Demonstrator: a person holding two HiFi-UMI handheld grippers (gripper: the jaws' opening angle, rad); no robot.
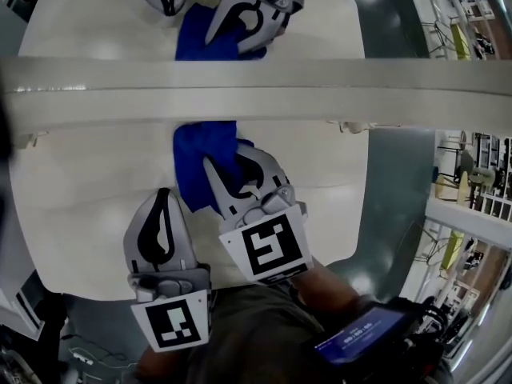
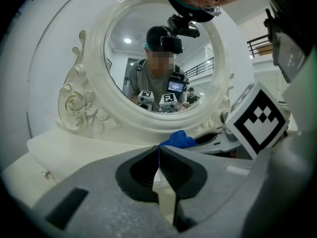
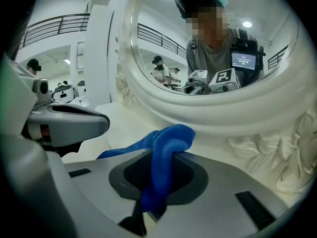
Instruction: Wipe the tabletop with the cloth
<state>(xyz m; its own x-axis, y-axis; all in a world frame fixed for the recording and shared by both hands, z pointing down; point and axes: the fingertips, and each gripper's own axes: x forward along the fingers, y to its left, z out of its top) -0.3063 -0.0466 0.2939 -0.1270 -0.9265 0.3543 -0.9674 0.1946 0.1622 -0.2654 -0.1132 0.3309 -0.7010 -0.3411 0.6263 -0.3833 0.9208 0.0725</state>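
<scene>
**Cloth and gripper status at the vanity tabletop**

1. Right gripper. Your right gripper [image 3: 164, 158] is clamped on the blue cloth [image 3: 167, 142]. In the right gripper view a fold of the cloth runs down between the two dark pads. A rounded loop bulges out above the jaw tips. The jaws stand slightly apart, with the fabric filling the gap.

2. Cloth position. In the head view the cloth [image 1: 194, 160] lies on the white tabletop [image 1: 88, 202] ahead of the right gripper's jaws. Its far end reaches up to the base of the mirror frame [image 1: 240, 94]. The rest spreads flat on the surface to the left of the right gripper's tip.

3. Left gripper. Your left gripper [image 2: 158, 153] is closed and holds nothing. In the left gripper view its two pads meet along a thin vertical seam. The cloth shows only beyond the tips, not between them. In the head view this gripper sits just beside the right one, on its left and slightly nearer to you. It is clear of the cloth.

4. Surroundings. An ornate round white mirror stands at the back of the tabletop, with moulded flowers on its frame. Its glass reflects both grippers, their marker cubes [image 1: 268, 249] and the cloth. A small lit screen [image 1: 364, 334] is visible at your chest in the head view.
</scene>
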